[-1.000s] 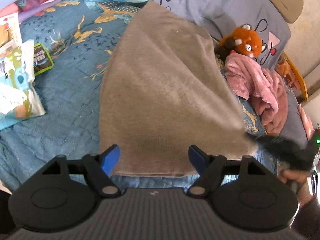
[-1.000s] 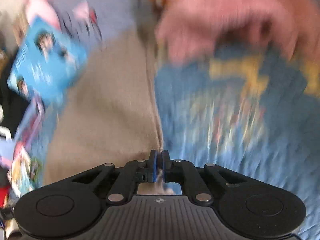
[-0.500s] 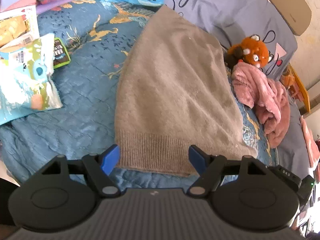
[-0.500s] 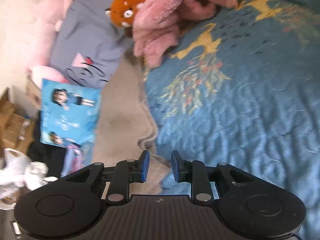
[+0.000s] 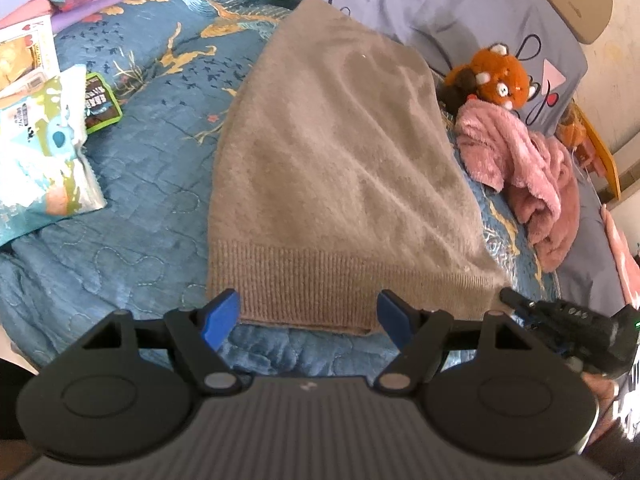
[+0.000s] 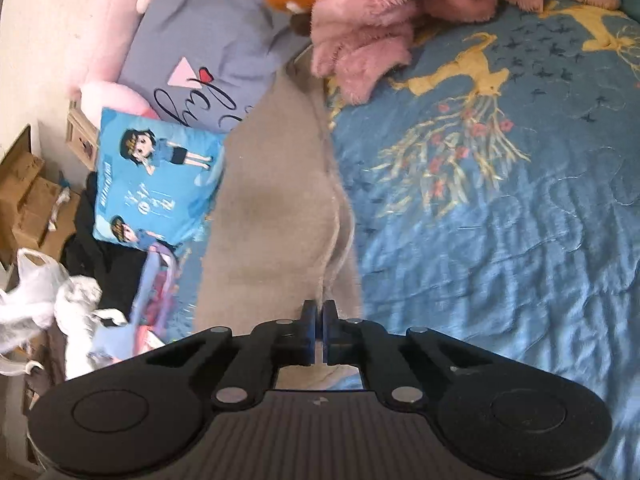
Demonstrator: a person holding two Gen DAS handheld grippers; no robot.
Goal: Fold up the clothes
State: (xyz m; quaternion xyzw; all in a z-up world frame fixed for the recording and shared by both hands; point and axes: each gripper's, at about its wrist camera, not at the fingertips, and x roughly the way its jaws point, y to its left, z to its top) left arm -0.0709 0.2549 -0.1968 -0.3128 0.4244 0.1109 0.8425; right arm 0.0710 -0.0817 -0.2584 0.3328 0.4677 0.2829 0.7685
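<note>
We see the tan sweater (image 5: 336, 168) flat on the blue quilt (image 5: 132, 200), ribbed hem nearest us. Our left gripper (image 5: 308, 314) hangs released over the hem, grasping nothing. Our right gripper (image 6: 319, 322) is clenched on the sweater's right hem corner. Pink fleece (image 5: 528, 172) and a plush (image 5: 496, 76) sit just beyond; snack bags (image 5: 44, 148) lie left.

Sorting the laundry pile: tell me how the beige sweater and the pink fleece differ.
The beige sweater lies spread flat and smooth; the pink fleece sits crumpled in a heap. The sweater is fine knit with a ribbed hem; the fleece is shaggy. The sweater covers more bed. Both rest on the blue quilt.
</note>
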